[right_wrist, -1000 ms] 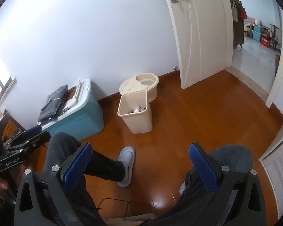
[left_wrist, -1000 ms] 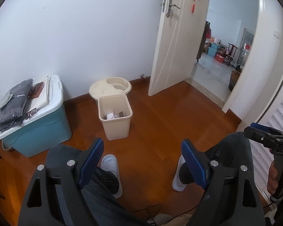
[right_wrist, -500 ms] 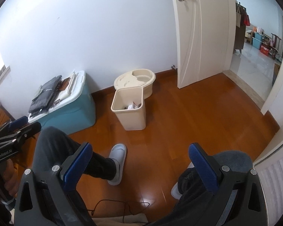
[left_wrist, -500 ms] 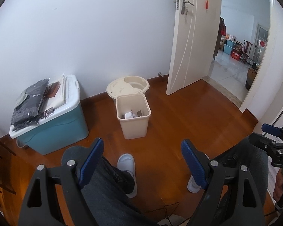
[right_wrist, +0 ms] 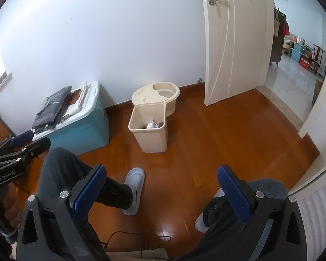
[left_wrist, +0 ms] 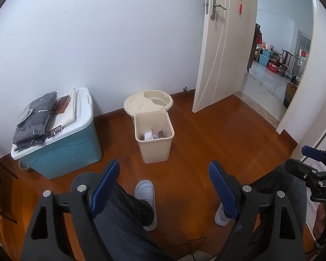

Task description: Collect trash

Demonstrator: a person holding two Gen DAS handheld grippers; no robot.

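A: Both grippers, left gripper (left_wrist: 164, 184) and right gripper (right_wrist: 160, 187), are riding wide apart, gripping nothing, and lifting; the view's been climbing.

B: So no approach yet. The trash (left_wrist: 153, 135) is sitting inside the beige bin (left_wrist: 155, 150) beside the blue storage box (left_wrist: 60, 148).

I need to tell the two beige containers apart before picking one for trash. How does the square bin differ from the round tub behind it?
The square bin is tall with straight sides; the round tub is low and wide. The square bin is fully open on top and holds scraps of trash; the round tub is half covered by a lid, with no trash visible. The square bin stands nearer the person; the round tub sits against the wall. Both are beige plastic on the wooden floor.
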